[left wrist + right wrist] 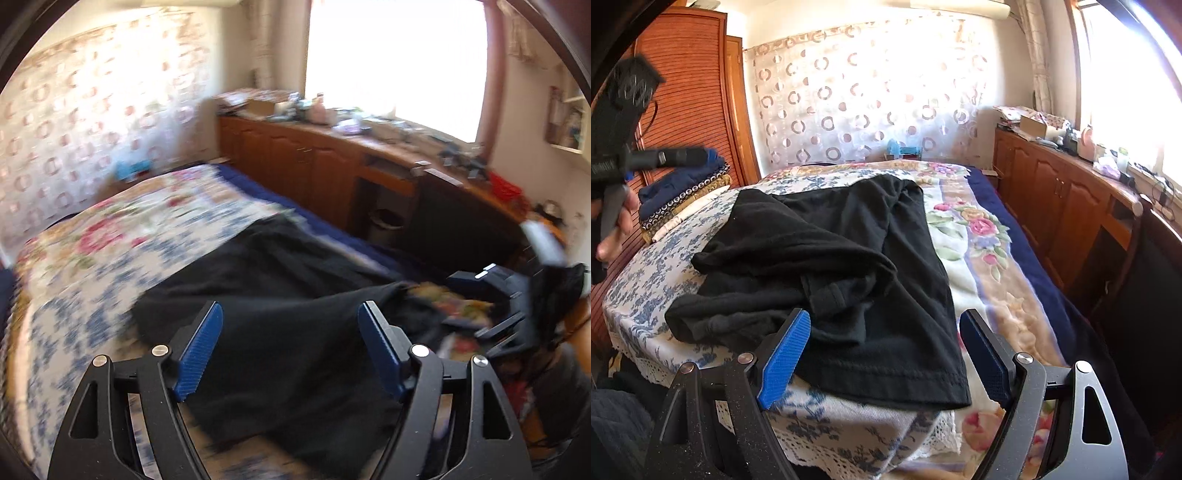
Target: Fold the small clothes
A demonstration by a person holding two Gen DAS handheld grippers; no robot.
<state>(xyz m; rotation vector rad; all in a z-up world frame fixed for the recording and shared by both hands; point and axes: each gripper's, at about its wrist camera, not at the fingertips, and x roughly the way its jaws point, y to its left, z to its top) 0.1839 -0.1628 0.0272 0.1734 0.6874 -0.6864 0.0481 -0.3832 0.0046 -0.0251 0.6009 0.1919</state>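
Strong daylight comes through the window [399, 62] and burns it out to plain white in both views. The left wrist picture is smeared by motion blur, mostly on the bedspread [110, 236]; the right one is sharp. Both bend at the dark round edges

A black T-shirt [827, 258] lies crumpled on the bed [982, 236], spread over the floral bedspread near its front edge. The fabric is plain, soft knit, with a stitched hem running along the near side, where one corner hangs slightly past the bed's edge. The left part is bunched in thick folds, with a ribbed band showing among them. The far part lies flatter. In the left wrist view the shirt [280, 295] appears as a blurred dark mass.
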